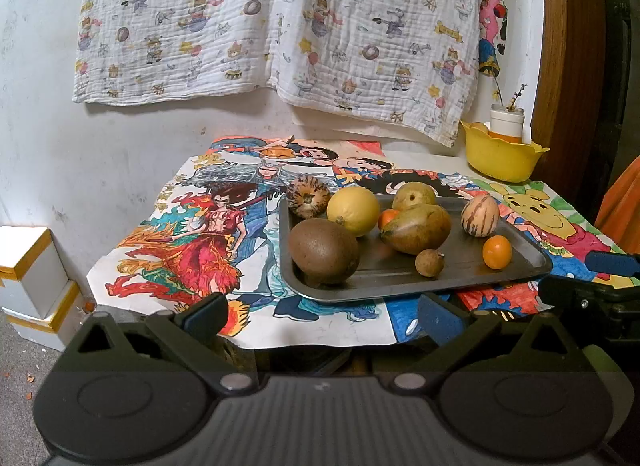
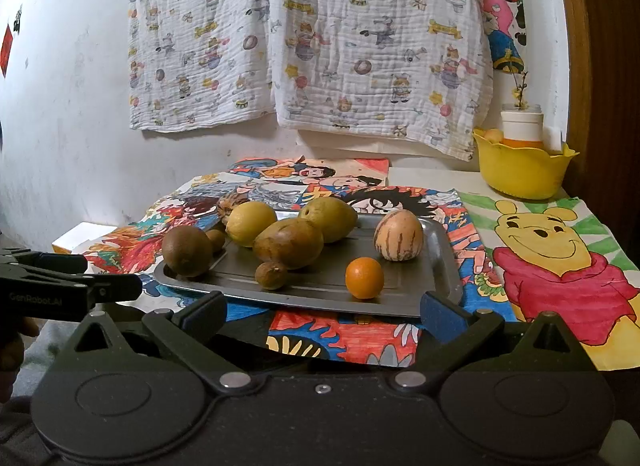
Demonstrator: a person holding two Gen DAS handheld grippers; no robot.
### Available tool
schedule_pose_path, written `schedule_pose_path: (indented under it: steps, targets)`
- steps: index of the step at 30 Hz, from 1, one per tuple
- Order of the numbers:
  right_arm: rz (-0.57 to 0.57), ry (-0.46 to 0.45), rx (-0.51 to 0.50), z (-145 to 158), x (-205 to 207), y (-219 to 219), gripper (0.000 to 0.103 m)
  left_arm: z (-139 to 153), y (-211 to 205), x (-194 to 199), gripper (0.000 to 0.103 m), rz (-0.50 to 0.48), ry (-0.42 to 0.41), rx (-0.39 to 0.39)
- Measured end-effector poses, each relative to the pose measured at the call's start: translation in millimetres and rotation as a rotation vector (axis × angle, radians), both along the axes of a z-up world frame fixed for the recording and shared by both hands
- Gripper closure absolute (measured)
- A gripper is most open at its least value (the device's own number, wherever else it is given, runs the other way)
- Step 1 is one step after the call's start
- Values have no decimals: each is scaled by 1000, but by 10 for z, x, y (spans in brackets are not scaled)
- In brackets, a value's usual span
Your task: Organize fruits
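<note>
We hold the left gripper and the right gripper low before the table edge, both level, with fingers spread wide and nothing between them. Just beyond them lies the metal tray on colourful drawings. On the tray, nearest are a kumquat, a longan and a kiwi; behind them a mango and a lemon. Far right stands a yellow bowl.
</note>
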State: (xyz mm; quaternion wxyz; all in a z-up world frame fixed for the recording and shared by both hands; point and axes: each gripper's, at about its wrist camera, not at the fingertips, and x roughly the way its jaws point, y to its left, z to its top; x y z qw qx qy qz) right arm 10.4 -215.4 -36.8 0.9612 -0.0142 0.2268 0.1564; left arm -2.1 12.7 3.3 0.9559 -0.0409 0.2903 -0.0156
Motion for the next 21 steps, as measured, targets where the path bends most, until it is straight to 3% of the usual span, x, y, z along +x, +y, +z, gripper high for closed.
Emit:
schedule_pose_path:
  steps: [21]
  targets:
    - [2,0,-3,-1,-2,10,1,1,-2,-1,1,0,3,0]
